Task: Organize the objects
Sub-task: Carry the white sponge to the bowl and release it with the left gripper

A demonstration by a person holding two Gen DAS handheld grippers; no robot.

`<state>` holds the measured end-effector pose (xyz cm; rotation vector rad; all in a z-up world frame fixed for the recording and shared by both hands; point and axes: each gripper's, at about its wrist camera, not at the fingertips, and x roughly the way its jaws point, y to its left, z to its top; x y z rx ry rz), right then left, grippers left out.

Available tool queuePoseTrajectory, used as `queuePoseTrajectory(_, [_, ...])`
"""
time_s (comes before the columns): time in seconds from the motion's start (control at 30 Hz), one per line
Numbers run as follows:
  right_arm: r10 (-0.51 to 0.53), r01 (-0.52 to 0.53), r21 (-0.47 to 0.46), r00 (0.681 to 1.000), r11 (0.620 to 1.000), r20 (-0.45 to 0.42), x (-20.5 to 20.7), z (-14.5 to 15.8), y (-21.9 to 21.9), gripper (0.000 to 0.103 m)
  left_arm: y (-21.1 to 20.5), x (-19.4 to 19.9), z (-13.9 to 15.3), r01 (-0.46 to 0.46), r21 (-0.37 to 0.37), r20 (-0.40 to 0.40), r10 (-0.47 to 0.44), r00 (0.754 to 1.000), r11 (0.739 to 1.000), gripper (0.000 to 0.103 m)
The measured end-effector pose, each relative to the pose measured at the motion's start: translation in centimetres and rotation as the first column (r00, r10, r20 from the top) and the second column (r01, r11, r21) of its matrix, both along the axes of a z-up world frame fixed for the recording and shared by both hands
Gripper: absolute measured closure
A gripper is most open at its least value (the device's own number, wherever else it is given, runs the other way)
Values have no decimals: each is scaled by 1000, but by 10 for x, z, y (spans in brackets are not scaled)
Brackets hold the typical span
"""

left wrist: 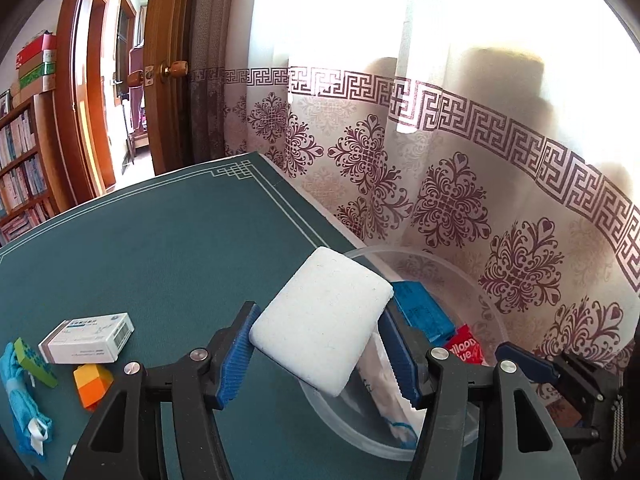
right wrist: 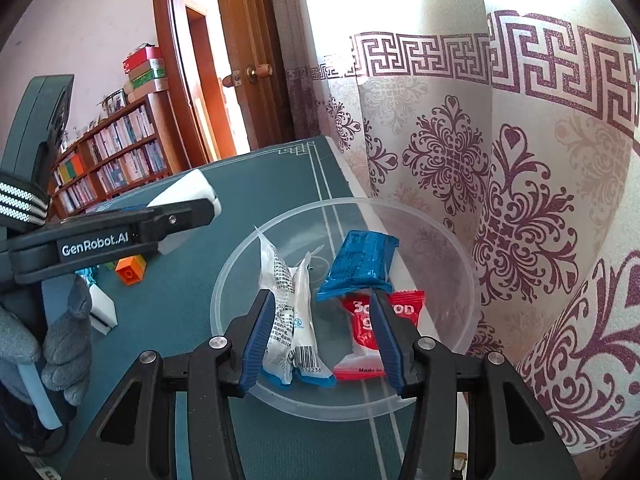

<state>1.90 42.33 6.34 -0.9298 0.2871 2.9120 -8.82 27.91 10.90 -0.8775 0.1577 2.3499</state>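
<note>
Here, in the left wrist view, the left gripper is clamped on a white sponge, its blue pads pressing the two long sides. The sponge is a thick, soft-looking rectangular pad with rounded corners and a faintly pitted face, tilted up toward the camera. It hangs above the near rim of a clear plastic bowl, which sits at the right edge of a green table beside a patterned curtain. The step in hand seems to be carrying the sponge to the bowl; the next move calls for bringing it over the bowl's middle, lowering it and parting the jaws. Left behind on the table are a white box, an orange block, a green block and a blue cloth.

In the right wrist view, the right gripper hovers over the bowl with its jaws apart and nothing pressed between them, though a white packet lies just under the left pad and contact there is hard to rule out. A blue packet and a red packet also lie in the bowl. At the left edge, a gloved hand holds the other gripper, with the sponge showing beyond its finger, still short of the bowl. The right gripper may need to pull back to give room.
</note>
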Motion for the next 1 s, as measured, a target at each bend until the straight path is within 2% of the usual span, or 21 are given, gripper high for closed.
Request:
queuePoseTrajectory(0.2, [-7, 7, -27, 1000, 1000, -3, 0, -1, 8, 52, 38, -16, -8, 58, -5, 15, -58, 998, 998, 35])
queuePoseTrajectory(0.27, [-6, 6, -24, 1000, 1000, -3, 0, -1, 8, 52, 47, -22, -12, 63, 1, 26, -63, 998, 998, 21])
queuePoseTrajectory(0.33, [0, 0, -21, 1000, 1000, -2, 0, -1, 6, 52, 50, -27, -16, 62, 13, 30, -62, 998, 998, 14])
queuePoseTrajectory(0.8, [16, -16, -16, 1000, 1000, 4, 0, -3, -2, 52, 15, -37, -31, -18, 27, 86, 16, 996, 999, 13])
queuePoseTrajectory(1.0, [16, -16, -22, 1000, 1000, 10, -1, -4, -2, 49, 4, -30, -32, -55, -2, 70, 55, 996, 998, 7])
